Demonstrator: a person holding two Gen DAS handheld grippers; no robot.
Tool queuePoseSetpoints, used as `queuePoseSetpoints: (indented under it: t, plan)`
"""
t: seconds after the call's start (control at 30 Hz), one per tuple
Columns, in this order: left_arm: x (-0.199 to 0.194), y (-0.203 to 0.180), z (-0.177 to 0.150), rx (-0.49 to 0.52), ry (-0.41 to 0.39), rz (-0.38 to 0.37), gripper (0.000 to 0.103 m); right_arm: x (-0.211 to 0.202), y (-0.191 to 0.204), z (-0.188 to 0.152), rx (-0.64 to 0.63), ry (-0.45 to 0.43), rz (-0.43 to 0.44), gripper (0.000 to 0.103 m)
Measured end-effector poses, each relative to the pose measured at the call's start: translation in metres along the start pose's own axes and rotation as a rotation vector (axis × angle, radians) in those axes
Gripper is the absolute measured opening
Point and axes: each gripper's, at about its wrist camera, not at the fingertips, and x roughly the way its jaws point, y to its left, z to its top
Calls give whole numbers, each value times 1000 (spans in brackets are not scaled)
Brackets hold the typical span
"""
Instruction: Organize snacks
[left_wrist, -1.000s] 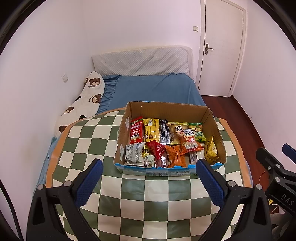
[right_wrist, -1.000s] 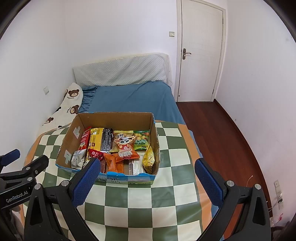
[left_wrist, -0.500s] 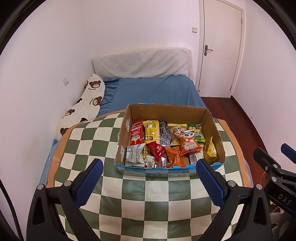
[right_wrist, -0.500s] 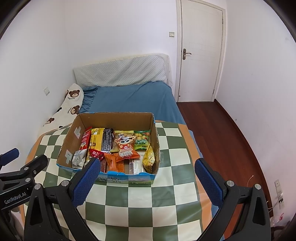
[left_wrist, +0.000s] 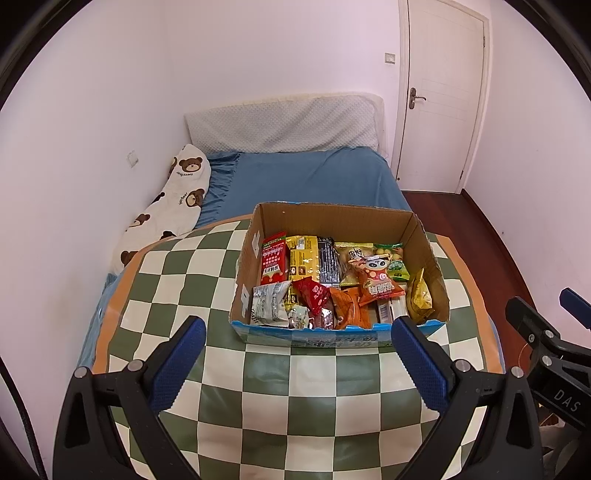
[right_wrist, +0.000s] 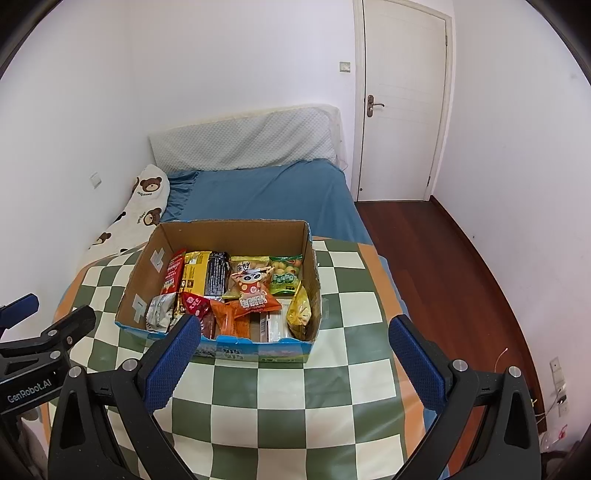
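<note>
Checked green-and-cream cloth covers the desk (left_wrist: 258, 398), which stands at the foot of a blue bed (left_wrist: 310, 181) in a white-walled room. On it sits an open box (left_wrist: 332, 221) packed with snacks (left_wrist: 332, 284). The left gripper (left_wrist: 295, 354) and right gripper (right_wrist: 291, 352) hover short of the box, jaws wide apart and holding nothing.

Both wrist views toward box (left_wrist: 338, 221)
</note>
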Motion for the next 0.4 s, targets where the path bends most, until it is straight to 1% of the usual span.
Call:
queuePoseSetpoints:
  t: [0.4]
  plan:
    - [-2,-3,-7,0,-20,12,103,-2,3,-5,-4,-1,16,103]
